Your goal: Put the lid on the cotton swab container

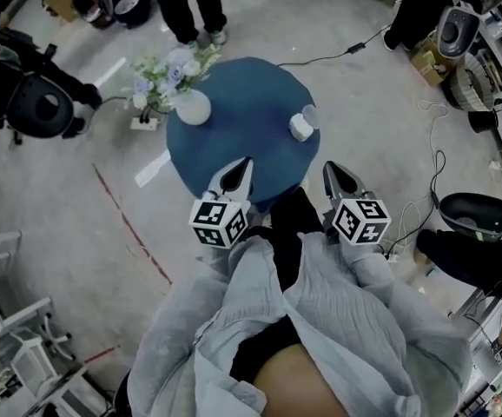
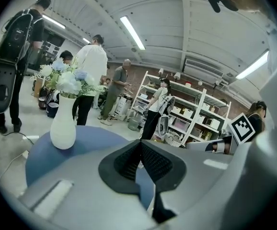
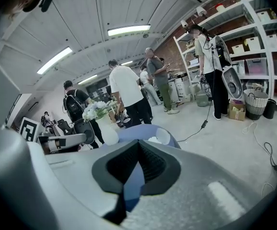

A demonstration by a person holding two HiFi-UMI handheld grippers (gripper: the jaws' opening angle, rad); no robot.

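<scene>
Floor: grey concrete floor point(image 1: 77, 189), bare and scuffed, with a thin red line point(image 1: 134, 227) marked across it.
Table: round blue table point(image 1: 242, 120), standing out on the open floor.
Walls: brick wall point(image 3: 173, 41) at the far end of the room.
Shelving: tall white shelves point(image 3: 253, 56) loaded with boxes, running up to the brick.
Ceiling: white panelled ceiling point(image 3: 95, 13), sloping.
Light: long strip lights point(image 3: 128, 30), lit; the room is evenly bright.

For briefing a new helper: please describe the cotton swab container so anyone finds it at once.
Find the round blue table on the grey floor. Near its right edge sits the cotton swab container: small, pale, squat, unlike the tall flower vase opposite.
</scene>
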